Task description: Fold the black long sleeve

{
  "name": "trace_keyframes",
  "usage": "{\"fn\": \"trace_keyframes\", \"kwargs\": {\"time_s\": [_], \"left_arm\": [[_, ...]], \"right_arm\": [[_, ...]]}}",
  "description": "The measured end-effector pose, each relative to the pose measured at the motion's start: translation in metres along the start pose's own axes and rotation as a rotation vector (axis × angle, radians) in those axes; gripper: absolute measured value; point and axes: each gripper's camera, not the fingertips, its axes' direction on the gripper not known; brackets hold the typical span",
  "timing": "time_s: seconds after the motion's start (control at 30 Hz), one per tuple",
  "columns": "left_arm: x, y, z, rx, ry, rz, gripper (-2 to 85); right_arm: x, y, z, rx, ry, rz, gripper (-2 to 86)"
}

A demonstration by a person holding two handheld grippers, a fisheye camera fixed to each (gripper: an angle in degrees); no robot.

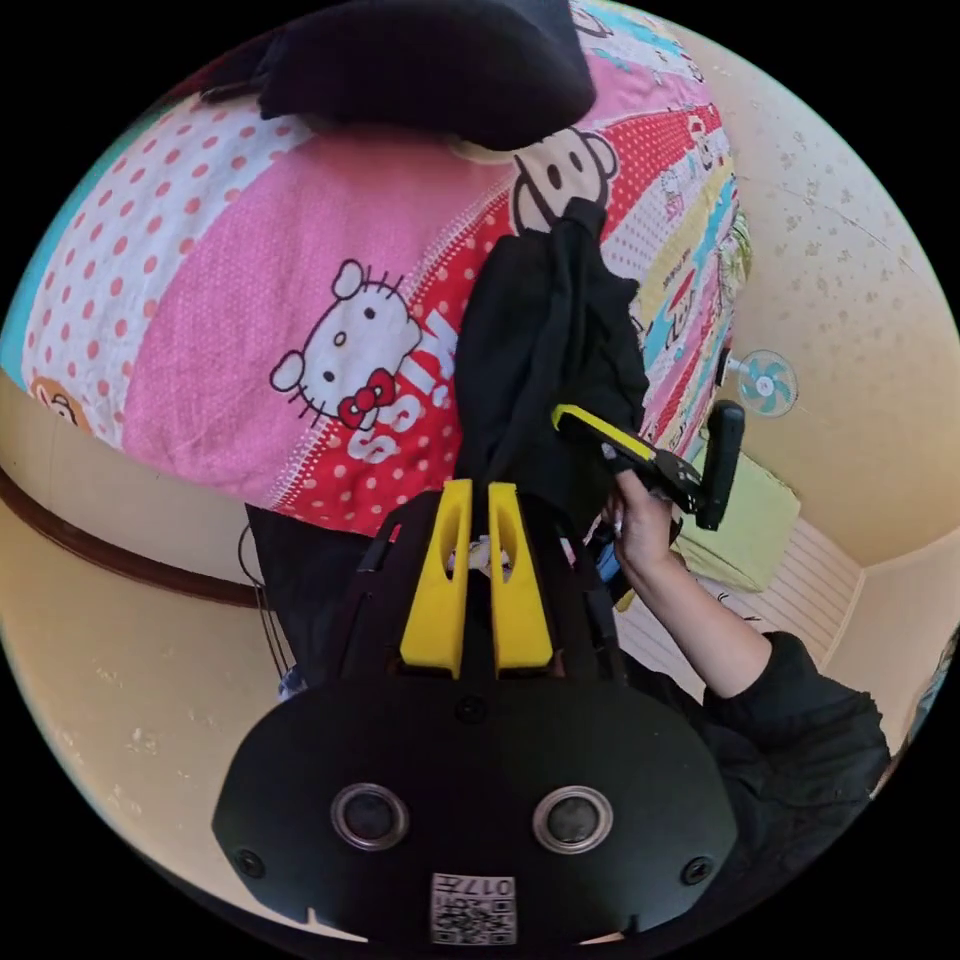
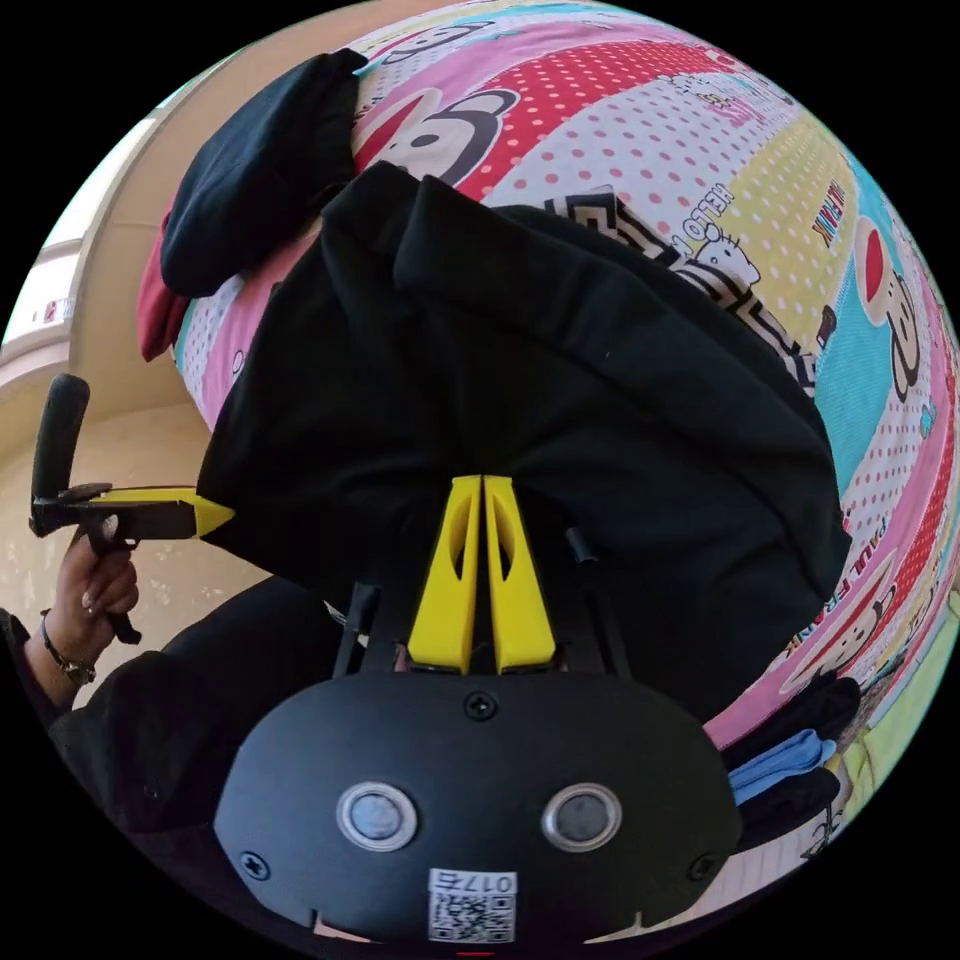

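The bed (image 2: 700, 130) under its cartoon-print sheet (image 1: 250, 300) carries everything, and it serves as the folding ground. One black long sleeve (image 2: 520, 400) hangs lifted above that sheet, stretched between the two tools, likely so it can be shaken flat or laid down squarely before a fold. Two other dark garments lie apart from it: a black bundle (image 2: 260, 170) near the bed's edge with a red piece under it, probably set aside as done or waiting.

The right gripper (image 2: 483, 490) has its yellow fingers pressed together on a gathered edge of the shirt. The left gripper (image 1: 480, 495) looks nearly closed on black cloth, though whether both fingers truly pinch it I cannot tell. One bare hand (image 1: 640, 520) grips a handle.
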Motion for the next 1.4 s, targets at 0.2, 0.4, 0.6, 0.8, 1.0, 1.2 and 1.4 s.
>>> {"fn": "trace_keyframes", "kwargs": {"time_s": [0.2,0.4,0.6,0.8,1.0,1.2,1.4], "left_arm": [[0.100,0.012,0.016,-0.025,0.049,0.286,2.4],[0.193,0.020,0.134,-0.204,-0.153,0.576,2.1],[0.203,0.030,0.260,-0.328,-0.209,0.586,2.7],[0.191,0.048,0.270,-0.245,-0.122,0.523,9.7],[0.134,0.065,0.183,0.159,-0.242,0.297,12.9],[0.057,0.043,0.212,-0.051,-0.108,0.104,15.4],[0.067,0.032,0.231,-0.289,0.064,0.147,4.8]], "right_arm": [[0.036,0.063,-0.042,0.154,-0.063,0.095,0.5],[0.092,0.175,-0.045,0.198,-0.037,0.328,0.7],[0.138,0.251,-0.021,0.197,-0.095,0.489,0.8],[0.157,0.263,-0.011,0.237,-0.231,0.453,2.5],[0.171,0.236,0.003,0.291,-0.548,0.445,12.5],[0.174,0.184,0.055,0.148,-0.570,0.493,16.6],[0.175,0.176,0.078,0.042,-0.706,0.460,6.0]]}}
